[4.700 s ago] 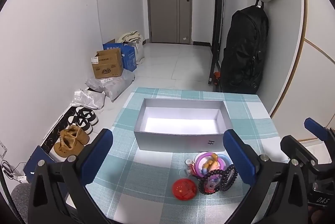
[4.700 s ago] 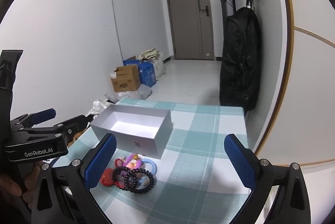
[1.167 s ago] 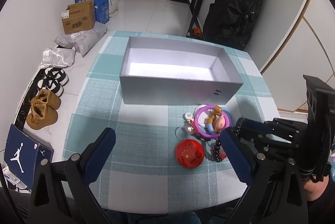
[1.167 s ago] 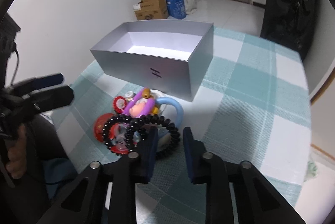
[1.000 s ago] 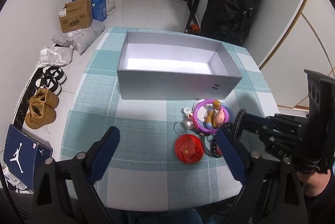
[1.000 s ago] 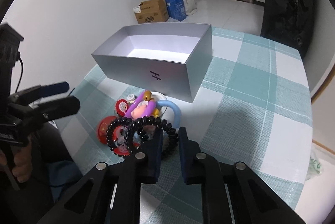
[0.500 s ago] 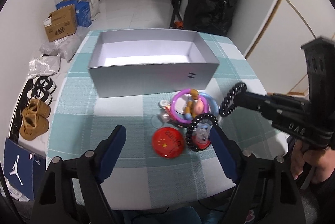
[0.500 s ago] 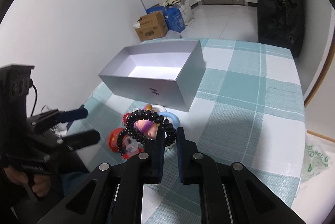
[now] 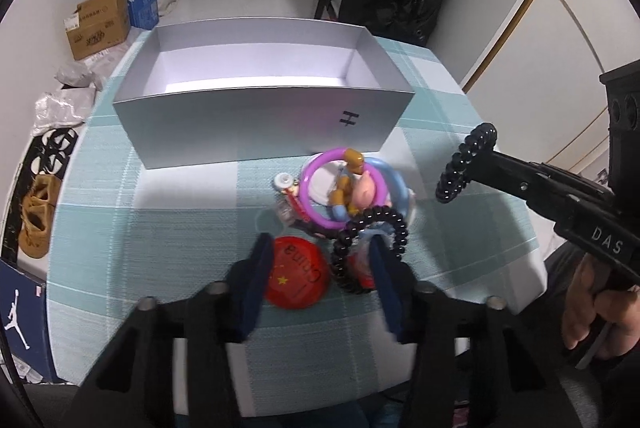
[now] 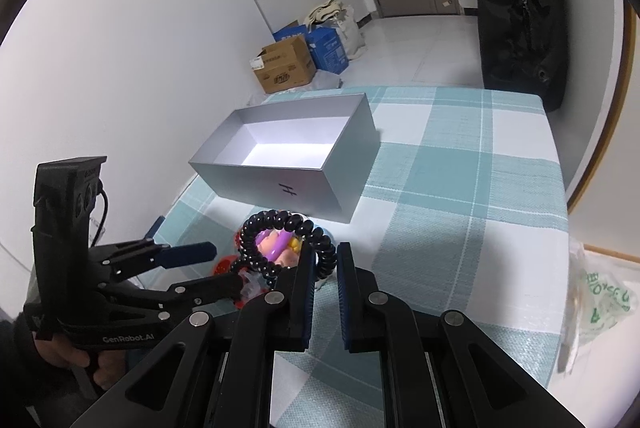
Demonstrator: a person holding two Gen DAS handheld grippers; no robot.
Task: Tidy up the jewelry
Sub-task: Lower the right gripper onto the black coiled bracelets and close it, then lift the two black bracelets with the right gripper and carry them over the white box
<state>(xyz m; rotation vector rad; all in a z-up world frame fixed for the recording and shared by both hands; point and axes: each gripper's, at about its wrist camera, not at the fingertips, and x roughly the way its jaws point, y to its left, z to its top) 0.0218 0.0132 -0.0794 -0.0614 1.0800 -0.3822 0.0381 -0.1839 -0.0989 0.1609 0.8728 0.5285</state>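
Checked tablecloth (image 9: 168, 211): left jaws closing around red badge (image 9: 298, 278); right jaws pinch black bracelet (image 10: 280, 228).

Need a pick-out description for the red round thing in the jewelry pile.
On the checked tablecloth, look in front of the open grey box marked H. The jewelry pile sits there; at its near left edge lies the red disc, flat and solid with yellow stars, unlike the rings and black beads beside it.

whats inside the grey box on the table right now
Nothing visible: the grey box shows only bare white floor and walls. The strip of floor right behind its near wall is hidden.
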